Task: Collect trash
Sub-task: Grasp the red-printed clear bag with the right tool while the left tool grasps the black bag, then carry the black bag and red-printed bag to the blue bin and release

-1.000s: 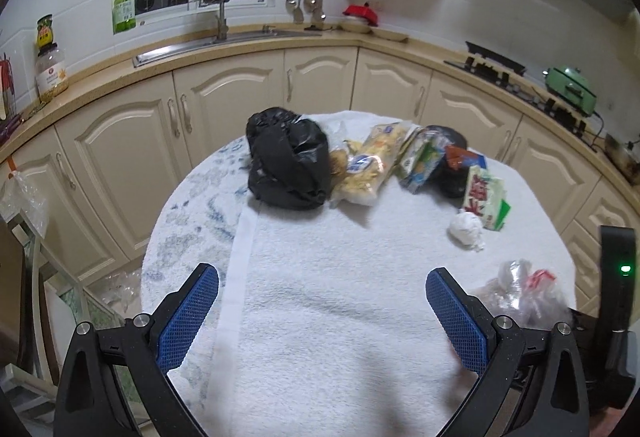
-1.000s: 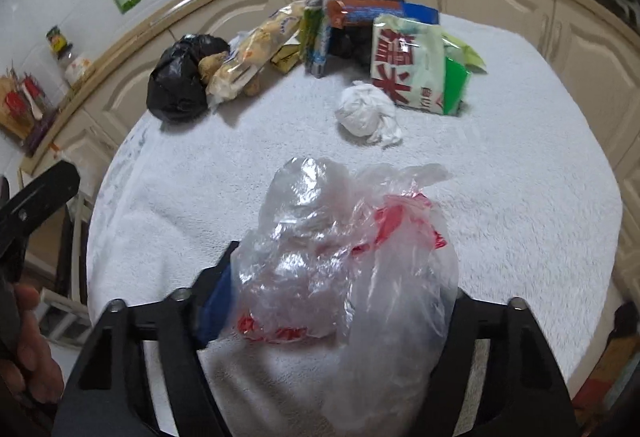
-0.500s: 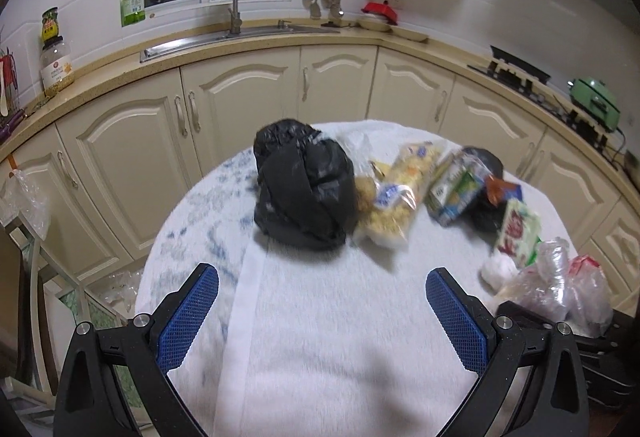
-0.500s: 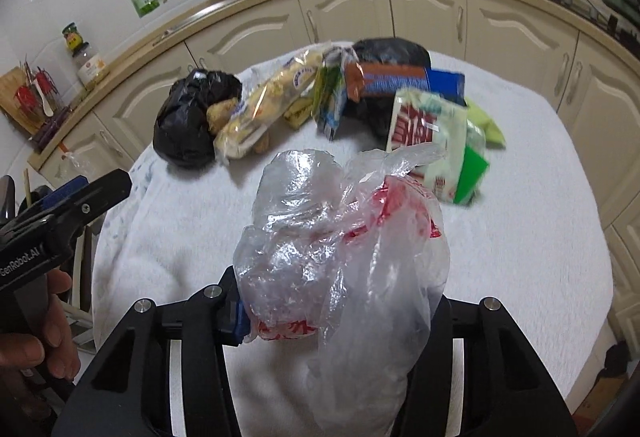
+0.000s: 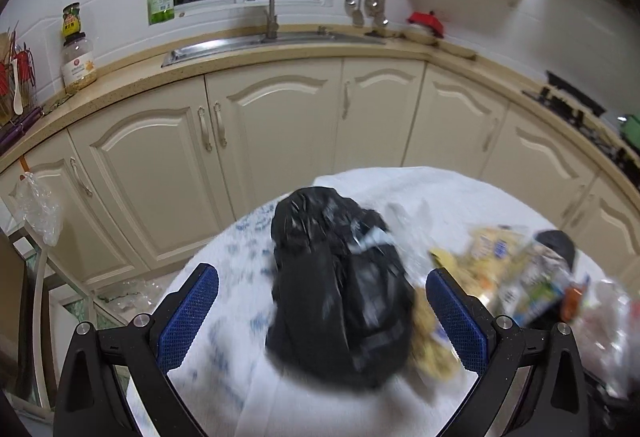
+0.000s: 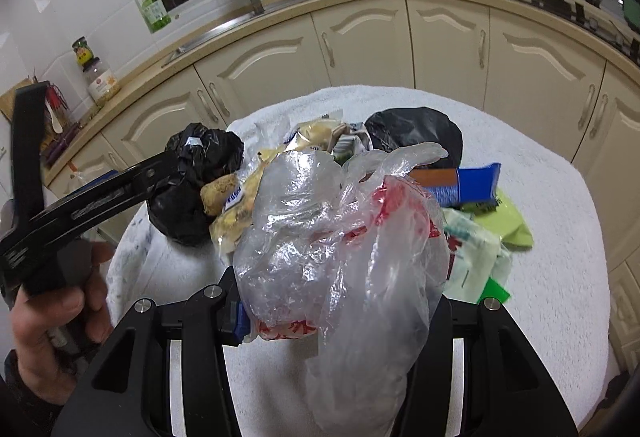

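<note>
The left gripper (image 5: 322, 311) stands with its blue-padded jaws wide apart and nothing pressed between them; a crumpled black plastic trash bag (image 5: 340, 289) sits on the white towel-covered round table (image 5: 360, 405) right in the gap between the two fingers, blurred, and whether the pads touch it cannot be told. Just beyond the right-hand finger lies a yellowish clear snack packet (image 5: 434, 337), and further out to that side a smeared row of colourful wrappers (image 5: 536, 289).

The right gripper (image 6: 340, 313), whose jaws have just been closing, clamps a crumpled clear plastic bag with red print (image 6: 340, 237), which bulges up and forward out of the jaws and hides the right-hand finger. Ahead of these jaws on the towel lie a blue-and-brown wrapper (image 6: 460, 185), a pale green packet (image 6: 476, 253) and a second black bag (image 6: 412, 133). To the left of them a person's hand (image 6: 52, 317) grips the other tool's handle
</note>
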{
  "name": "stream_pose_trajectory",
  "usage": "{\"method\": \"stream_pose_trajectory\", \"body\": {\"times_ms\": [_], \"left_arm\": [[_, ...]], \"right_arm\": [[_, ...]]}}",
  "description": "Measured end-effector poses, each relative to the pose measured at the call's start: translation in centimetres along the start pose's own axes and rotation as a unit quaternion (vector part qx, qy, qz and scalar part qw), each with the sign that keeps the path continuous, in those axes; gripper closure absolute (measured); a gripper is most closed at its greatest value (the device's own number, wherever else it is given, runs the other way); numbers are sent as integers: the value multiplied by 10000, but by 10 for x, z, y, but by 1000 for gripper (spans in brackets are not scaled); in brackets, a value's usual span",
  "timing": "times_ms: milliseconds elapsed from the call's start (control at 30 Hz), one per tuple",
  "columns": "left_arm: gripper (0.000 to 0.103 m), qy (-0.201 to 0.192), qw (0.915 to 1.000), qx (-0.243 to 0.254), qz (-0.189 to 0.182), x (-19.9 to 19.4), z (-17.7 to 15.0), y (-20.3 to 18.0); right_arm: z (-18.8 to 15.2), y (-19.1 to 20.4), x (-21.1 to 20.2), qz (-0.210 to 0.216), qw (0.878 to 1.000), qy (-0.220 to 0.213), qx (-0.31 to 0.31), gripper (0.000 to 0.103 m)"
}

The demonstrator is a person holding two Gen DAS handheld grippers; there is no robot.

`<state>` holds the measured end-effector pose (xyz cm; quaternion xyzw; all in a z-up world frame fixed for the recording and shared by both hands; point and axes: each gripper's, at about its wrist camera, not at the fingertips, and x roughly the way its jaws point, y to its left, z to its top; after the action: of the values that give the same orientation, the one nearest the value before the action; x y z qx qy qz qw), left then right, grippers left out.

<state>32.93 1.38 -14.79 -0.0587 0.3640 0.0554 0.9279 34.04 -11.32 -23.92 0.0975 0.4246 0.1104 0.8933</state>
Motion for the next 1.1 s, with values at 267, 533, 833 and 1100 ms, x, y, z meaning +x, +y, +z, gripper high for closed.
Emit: {"method": "stream_pose_trajectory", "body": {"times_ms": [267,533,833,1100], "left_arm": [[39,854,9912,-369,-941,93,18,-5],[44,414,9941,-276,-963,85,29,-1],[44,-224,9940,164,-1056,40,17,-50],[44,-703,9842,642,-1495,-3,-3,-103]], "right_arm": [[2,-6,3,-24,10000,61,33,53],[-6,-9,-19,-31,9998,-87,147,53],[-17,-15,-63,-48,9988,-441,222,53],[-30,-48,-119,-269,9944,-899,476,53]]}}
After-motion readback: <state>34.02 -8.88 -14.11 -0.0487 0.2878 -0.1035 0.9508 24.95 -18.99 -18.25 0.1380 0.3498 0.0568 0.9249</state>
